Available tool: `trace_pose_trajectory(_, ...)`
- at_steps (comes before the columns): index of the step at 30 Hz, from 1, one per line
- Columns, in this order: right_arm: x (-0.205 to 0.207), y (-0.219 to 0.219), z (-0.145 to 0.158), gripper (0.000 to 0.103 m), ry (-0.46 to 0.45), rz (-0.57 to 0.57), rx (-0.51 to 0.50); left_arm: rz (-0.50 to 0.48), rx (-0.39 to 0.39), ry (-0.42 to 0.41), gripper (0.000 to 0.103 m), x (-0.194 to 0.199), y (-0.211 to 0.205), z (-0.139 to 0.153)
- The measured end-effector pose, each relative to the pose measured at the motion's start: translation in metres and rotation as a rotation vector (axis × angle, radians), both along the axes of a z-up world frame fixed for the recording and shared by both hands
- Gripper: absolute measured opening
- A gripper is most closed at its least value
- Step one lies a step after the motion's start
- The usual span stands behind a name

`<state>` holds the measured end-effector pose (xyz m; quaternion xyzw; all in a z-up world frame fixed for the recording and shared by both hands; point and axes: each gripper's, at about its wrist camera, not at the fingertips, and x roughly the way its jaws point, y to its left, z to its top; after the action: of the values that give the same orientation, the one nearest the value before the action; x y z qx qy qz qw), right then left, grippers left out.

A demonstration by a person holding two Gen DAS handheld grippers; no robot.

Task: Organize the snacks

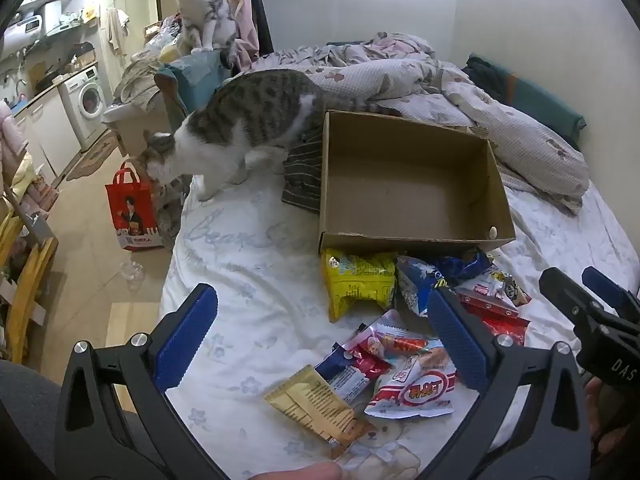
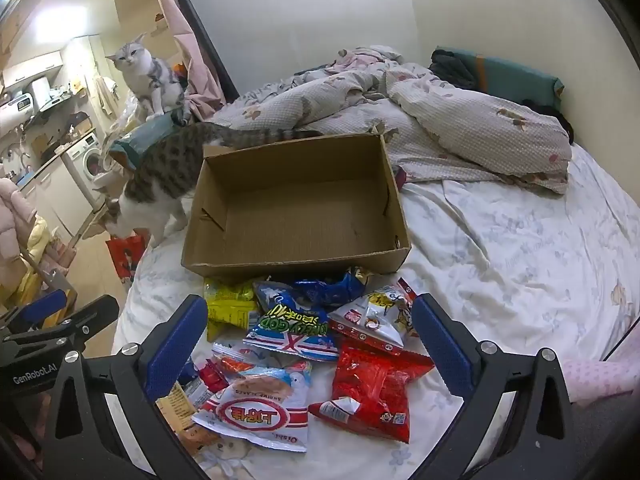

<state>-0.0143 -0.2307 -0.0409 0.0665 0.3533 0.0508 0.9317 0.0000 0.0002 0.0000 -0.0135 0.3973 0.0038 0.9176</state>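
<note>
Snack packets (image 2: 320, 352) lie on the bed (image 2: 500, 260) before the cardboard box (image 2: 296, 208), cat (image 2: 168, 172) left.

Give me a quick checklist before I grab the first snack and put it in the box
1. Left gripper open, nothing held: ok.
2. Right gripper open, nothing held: ok.
3. Box free to take snacks: ok; only a small pale bit sits in one corner.
4. Snacks within reach: ok; the red bag and white bag lie in front of the right gripper on the sheet.
5. Path to the box: ok; no packet rests on its near wall.
6. Tabby cat: not ok; it stands right beside the box and might step in. The grey cat sits further off.
</note>
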Motion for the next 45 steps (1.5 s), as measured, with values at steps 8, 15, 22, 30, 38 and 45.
trace_pose_trajectory(8,-0.002,-0.002,0.001,0.103,-0.017,-0.005,-0.01,-0.004,-0.003,-0.003,0.103,-0.002,-0.002,0.001)
trace_pose_trajectory(15,-0.003,-0.001,0.003,0.103,-0.022,-0.012,-0.012,-0.013,-0.007,-0.013,0.103,-0.005,0.008,-0.001)
trace_pose_trajectory(22,-0.002,-0.003,0.002,0.103,-0.026,-0.013,-0.007,-0.004,0.001,-0.01,0.103,-0.002,-0.002,0.001)
trace_pose_trajectory(30,-0.003,-0.003,0.004,0.103,-0.028,-0.022,-0.018,-0.004,-0.001,-0.009,0.103,-0.003,-0.001,0.002)
trace_pose_trajectory(38,-0.002,-0.003,0.005,0.103,-0.028,-0.026,-0.02,-0.005,-0.005,-0.012,0.103,-0.002,0.0,0.001)
trace_pose_trajectory(45,-0.003,-0.003,0.006,0.103,-0.033,-0.023,-0.02,-0.003,-0.005,-0.012,0.103,-0.003,0.0,0.001)
